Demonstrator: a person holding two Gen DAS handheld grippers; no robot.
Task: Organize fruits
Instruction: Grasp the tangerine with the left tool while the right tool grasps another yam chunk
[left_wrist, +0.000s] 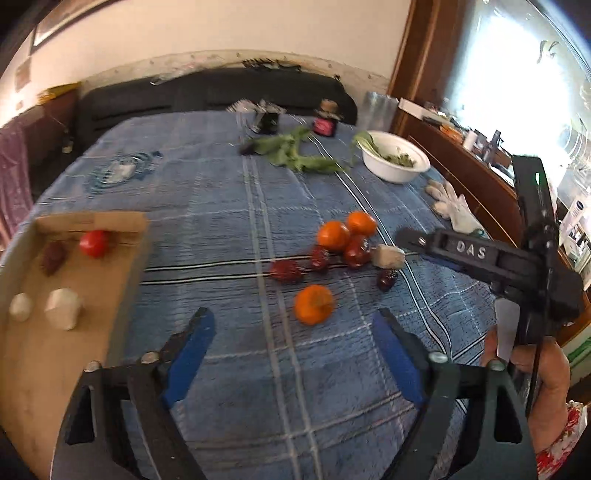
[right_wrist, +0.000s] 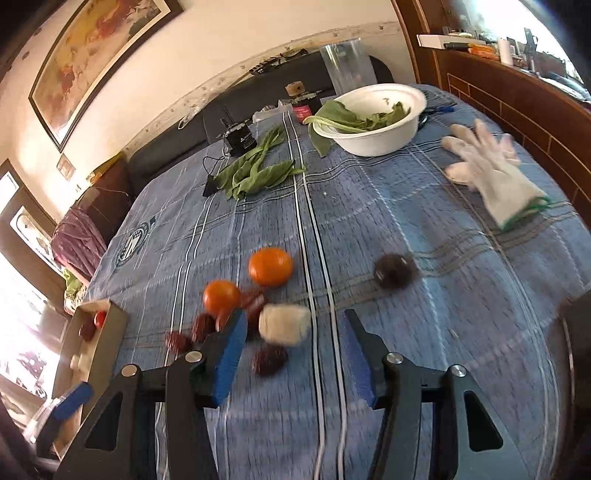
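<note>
On the blue checked cloth lie three oranges, several dark red dates, a red tomato and a white chunk. A cardboard tray at the left holds a red tomato, a date and two white chunks. My left gripper is open and empty, just short of the nearest orange. My right gripper is open and empty, with the white chunk and a date between its fingers' line. It also shows in the left wrist view.
A white bowl with greens stands at the back right. Loose green leaves lie behind the fruit. A white glove lies at the right edge. A black device and a jar stand at the far edge.
</note>
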